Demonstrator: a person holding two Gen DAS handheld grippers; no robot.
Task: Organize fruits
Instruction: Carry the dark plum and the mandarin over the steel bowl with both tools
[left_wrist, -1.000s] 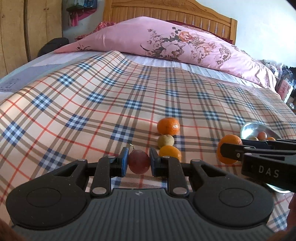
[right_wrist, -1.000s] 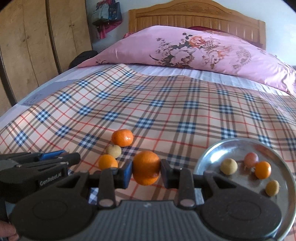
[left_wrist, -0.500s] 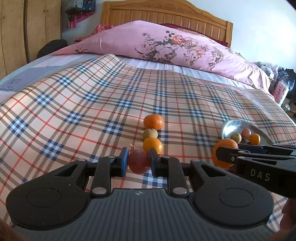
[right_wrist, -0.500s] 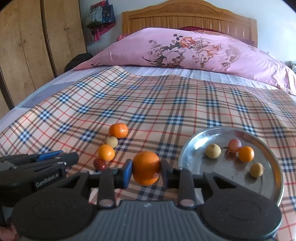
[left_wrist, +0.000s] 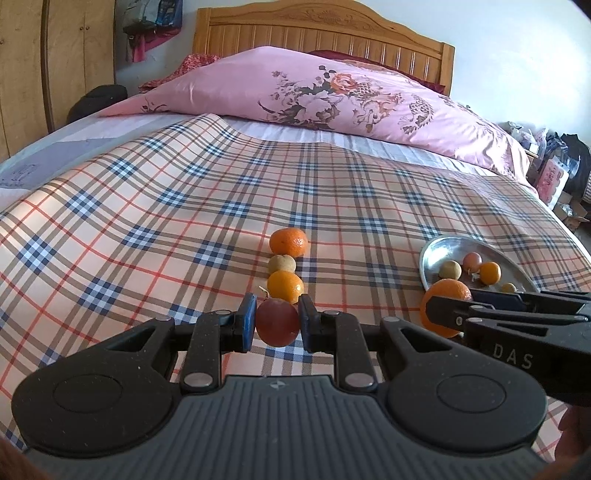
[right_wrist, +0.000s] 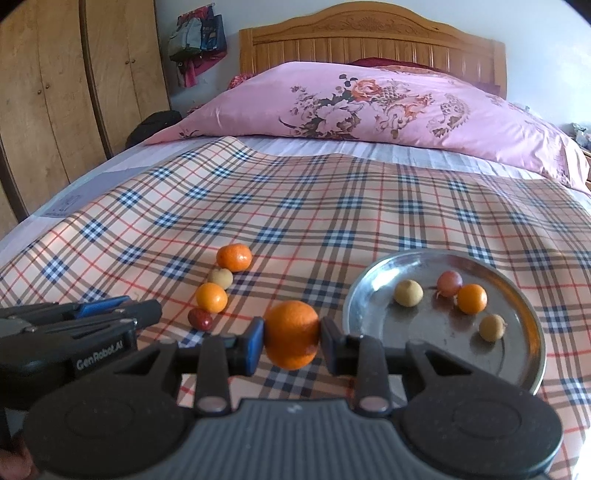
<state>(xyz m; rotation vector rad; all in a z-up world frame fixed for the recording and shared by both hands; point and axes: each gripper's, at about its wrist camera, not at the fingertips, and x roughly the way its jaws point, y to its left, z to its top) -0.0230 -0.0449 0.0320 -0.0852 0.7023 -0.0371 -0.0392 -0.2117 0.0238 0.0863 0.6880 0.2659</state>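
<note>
My left gripper (left_wrist: 277, 320) is shut on a round dark red fruit (left_wrist: 277, 322), held above the plaid cover. My right gripper (right_wrist: 291, 336) is shut on an orange (right_wrist: 291, 334), just left of the steel plate (right_wrist: 517, 373). Three fruits lie in a row ahead: a tangerine (left_wrist: 288, 242), a tan fruit (left_wrist: 282, 264) and a small orange (left_wrist: 285, 286). In the right wrist view a small dark red fruit (right_wrist: 200, 318) shows at the row's near end, past the left gripper's tips. I cannot tell whether it lies on the cover.
The plate holds several small fruits: two tan ones (right_wrist: 407, 292), a reddish one (right_wrist: 449, 283) and an orange one (right_wrist: 472, 298). A pink floral pillow (right_wrist: 388, 99) and wooden headboard (right_wrist: 369, 40) stand at the far end. Wooden wardrobe doors (right_wrist: 74, 110) line the left side.
Both grippers have drawn back from the row and risen a little, each still gripping its fruit. The row and the plate now show more fully in both views.
</note>
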